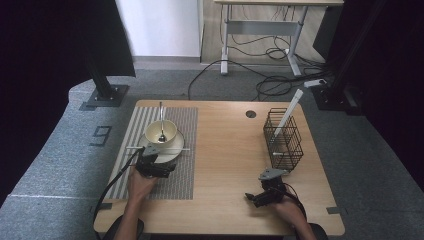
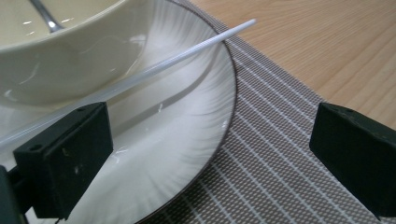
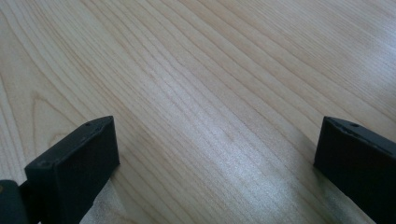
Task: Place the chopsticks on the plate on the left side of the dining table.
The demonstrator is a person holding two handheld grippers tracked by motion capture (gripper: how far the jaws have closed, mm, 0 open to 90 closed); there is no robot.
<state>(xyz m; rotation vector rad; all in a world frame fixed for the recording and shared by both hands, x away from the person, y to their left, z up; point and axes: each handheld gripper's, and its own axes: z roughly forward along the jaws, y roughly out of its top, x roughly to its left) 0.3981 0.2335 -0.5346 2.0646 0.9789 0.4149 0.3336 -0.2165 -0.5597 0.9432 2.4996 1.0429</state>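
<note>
Chopstick [image 2: 154,67], white, lies across the plate [image 2: 187,154] rim, just beside the bowl [image 2: 60,60]; in the high view it runs crosswise over the plate's near side. Left gripper [image 2: 212,154] sits at the plate's near edge, jaws released, wide apart, one over the plate, one over the mat [image 2: 275,158]; chopstick passes just beyond the left jaw, not gripped. Spoon [image 1: 161,122] stands in the bowl. Right gripper [image 3: 217,158] rests low over bare table [image 3: 196,70], jaws released, nothing between them.

Writing: a dark "9" [image 1: 101,135] marked on the grey carpet left of the table. No brand legible.

Surface: light wood-grain top with a cable hole [image 1: 251,114]. Striped mat at left; black wire basket [image 1: 283,139] at right, second white stick [image 1: 290,107] leaning in it. Room: cables [image 1: 272,75] on floor, desk frame behind.
</note>
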